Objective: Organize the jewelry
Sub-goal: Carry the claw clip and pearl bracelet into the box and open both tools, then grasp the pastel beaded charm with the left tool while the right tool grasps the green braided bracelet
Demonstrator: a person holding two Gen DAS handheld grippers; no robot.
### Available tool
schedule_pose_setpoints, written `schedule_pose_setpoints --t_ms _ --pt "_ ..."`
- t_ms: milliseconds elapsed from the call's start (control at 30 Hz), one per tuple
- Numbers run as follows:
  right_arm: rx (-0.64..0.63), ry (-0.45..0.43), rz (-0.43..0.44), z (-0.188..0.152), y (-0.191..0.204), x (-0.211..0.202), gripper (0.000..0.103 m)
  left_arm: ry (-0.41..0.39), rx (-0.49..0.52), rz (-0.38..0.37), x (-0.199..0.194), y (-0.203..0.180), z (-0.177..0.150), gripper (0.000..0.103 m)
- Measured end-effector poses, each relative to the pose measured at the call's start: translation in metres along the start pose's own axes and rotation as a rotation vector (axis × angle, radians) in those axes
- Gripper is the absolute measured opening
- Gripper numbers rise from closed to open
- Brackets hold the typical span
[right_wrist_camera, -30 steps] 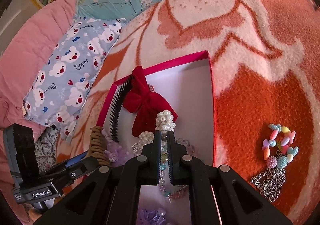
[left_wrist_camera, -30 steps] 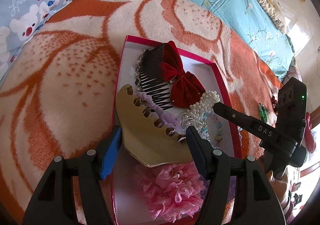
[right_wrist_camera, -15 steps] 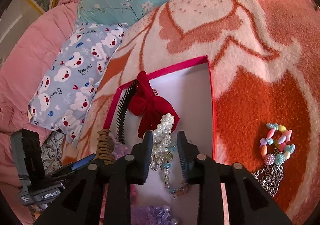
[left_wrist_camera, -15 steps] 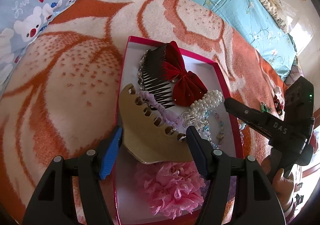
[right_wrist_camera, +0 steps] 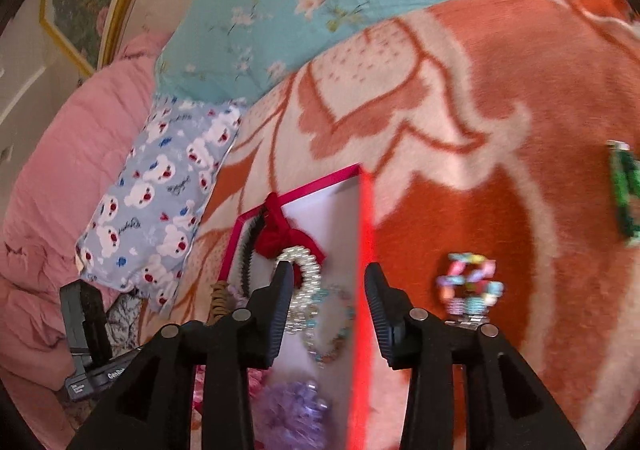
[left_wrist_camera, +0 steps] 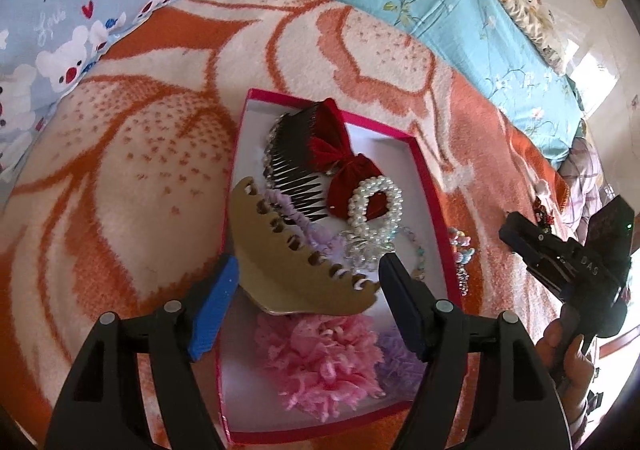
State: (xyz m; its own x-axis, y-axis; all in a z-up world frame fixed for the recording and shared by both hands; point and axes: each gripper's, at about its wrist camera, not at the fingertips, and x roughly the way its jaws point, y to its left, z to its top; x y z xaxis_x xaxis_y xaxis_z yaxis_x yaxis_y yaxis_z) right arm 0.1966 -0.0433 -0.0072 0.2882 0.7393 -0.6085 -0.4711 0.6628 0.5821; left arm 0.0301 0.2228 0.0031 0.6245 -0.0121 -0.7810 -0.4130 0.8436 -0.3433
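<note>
A pink-rimmed white box (left_wrist_camera: 425, 185) lies on the blanket. It holds a black comb with a red bow (left_wrist_camera: 320, 153), a pearl bracelet (left_wrist_camera: 374, 205), a bead chain (right_wrist_camera: 332, 334), pink (left_wrist_camera: 320, 354) and purple (right_wrist_camera: 292, 418) scrunchies. My left gripper (left_wrist_camera: 308, 290) is shut on a tan hair claw (left_wrist_camera: 292, 254) over the box's left rim. My right gripper (right_wrist_camera: 326, 310) is open and empty above the box's right rim (right_wrist_camera: 366, 250); it also shows in the left wrist view (left_wrist_camera: 516, 230). A pastel bead bracelet (right_wrist_camera: 468, 282) lies on the blanket to the right.
The orange and cream blanket (left_wrist_camera: 140, 169) covers the bed. A bear-print pillow (right_wrist_camera: 160, 185) and a turquoise floral pillow (right_wrist_camera: 320, 9) lie behind the box. A green piece (right_wrist_camera: 624, 193) lies at the far right. A chain (left_wrist_camera: 462, 278) lies right of the box.
My right gripper opened, let go of the pearl bracelet in the box, and pulled back to the right. The left gripper still holds the tan claw.
</note>
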Motion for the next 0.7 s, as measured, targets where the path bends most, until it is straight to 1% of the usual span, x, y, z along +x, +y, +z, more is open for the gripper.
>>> schedule_pose_setpoints --t_ms 467,700 --pt "0.111 -0.07 -0.109 -0.007 -0.072 -0.066 0.04 0.002 0.084 -0.054 -0.009 -0.052 -0.01 0.072" --pt "0.136 -0.099 -0.141 -0.01 -0.093 -0.089 0.04 0.011 0.141 -0.081 -0.009 -0.082 -0.016 0.072"
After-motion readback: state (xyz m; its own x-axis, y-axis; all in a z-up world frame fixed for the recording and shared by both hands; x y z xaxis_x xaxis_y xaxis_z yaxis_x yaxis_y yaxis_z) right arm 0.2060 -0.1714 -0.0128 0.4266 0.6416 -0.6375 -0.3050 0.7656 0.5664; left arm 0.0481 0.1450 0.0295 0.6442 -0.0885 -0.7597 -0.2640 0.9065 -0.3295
